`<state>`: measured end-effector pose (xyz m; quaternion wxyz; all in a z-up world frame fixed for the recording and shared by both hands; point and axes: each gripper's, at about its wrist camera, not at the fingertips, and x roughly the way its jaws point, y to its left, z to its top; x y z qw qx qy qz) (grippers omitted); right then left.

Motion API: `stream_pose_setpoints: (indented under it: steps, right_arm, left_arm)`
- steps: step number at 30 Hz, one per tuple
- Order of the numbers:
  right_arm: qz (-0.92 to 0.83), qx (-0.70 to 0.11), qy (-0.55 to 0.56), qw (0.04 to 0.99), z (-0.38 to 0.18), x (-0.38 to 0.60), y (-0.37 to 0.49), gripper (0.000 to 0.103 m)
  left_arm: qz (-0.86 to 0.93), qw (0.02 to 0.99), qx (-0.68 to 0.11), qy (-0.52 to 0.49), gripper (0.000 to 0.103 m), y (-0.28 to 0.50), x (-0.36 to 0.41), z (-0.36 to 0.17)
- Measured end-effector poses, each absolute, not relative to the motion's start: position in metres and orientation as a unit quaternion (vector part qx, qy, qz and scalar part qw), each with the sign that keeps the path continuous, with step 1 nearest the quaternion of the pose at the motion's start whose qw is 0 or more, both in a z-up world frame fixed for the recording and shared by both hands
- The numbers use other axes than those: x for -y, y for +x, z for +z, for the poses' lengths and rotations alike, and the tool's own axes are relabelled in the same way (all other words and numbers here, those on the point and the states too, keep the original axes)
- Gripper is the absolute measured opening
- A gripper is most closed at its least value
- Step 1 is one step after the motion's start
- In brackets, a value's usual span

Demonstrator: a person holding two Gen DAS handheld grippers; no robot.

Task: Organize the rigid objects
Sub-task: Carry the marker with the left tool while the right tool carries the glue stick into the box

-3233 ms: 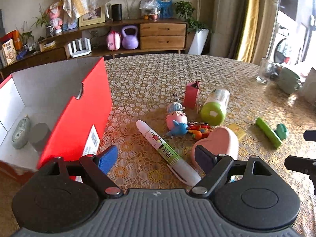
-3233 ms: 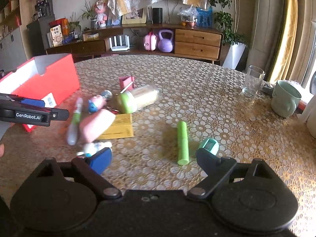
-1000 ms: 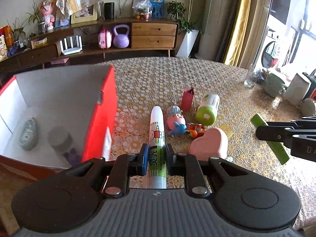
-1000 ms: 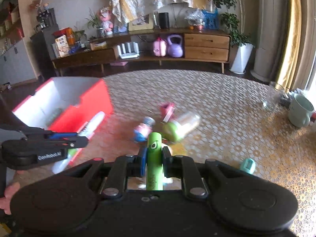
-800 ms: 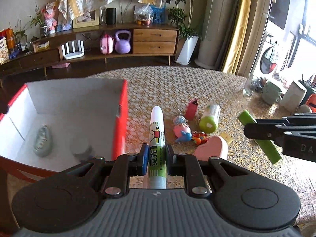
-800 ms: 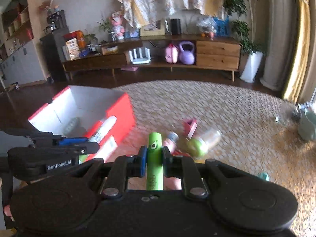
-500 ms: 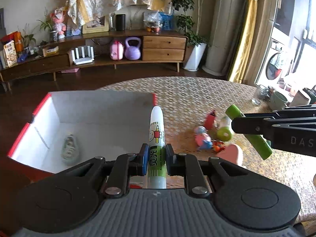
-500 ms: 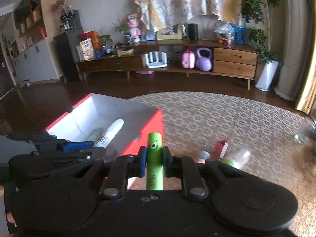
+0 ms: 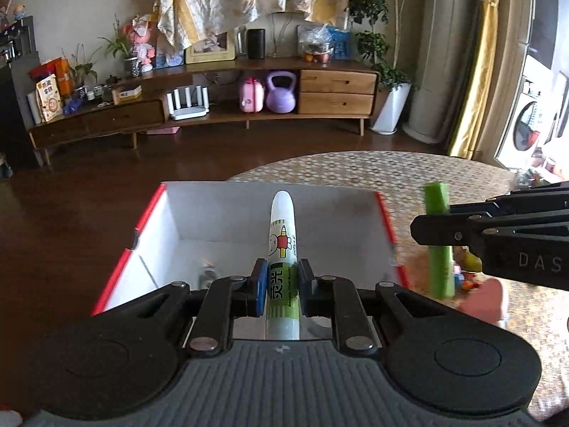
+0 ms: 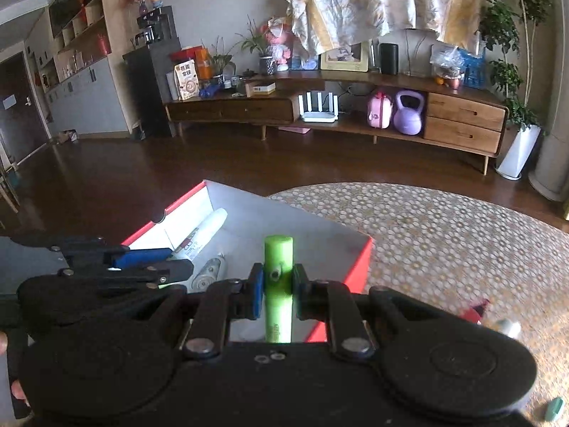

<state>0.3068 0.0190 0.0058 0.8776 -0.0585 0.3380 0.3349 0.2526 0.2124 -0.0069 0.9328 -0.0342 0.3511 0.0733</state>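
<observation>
- Left gripper: clamped on the marker low on its barrel, tip forward, over the open box at the table edge.
- Right gripper: clamped on the green stick, over the box's right wall.
- Handling, judged: both are light, stiff and smooth-walled; a mid-barrel hold limits pivoting.

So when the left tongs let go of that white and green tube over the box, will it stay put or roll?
The tube looks round and smooth, so it will probably roll until a wall of the box stops it. It juts straight out from the left tongs without sagging, so likely stiff. Its glossy skin may be slippery.
</observation>
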Motion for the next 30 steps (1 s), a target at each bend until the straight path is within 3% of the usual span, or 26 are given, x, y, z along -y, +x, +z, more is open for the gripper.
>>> stream_pose_setpoints:
  steps: [20,30]
  right_arm:
    - [0.326,-0.416,-0.131,0.839,-0.081,-0.085,0.373,0.015]
    - [0.336,-0.422,-0.136,0.831,-0.088,-0.096,0.370,0.019]
  left_arm:
    - [0.073,0.894,-0.440,-0.034,0.017,0.328,-0.258,-0.078]
    - [0.066,0.871,-0.486,-0.041,0.017,0.347,-0.259,-0.096]
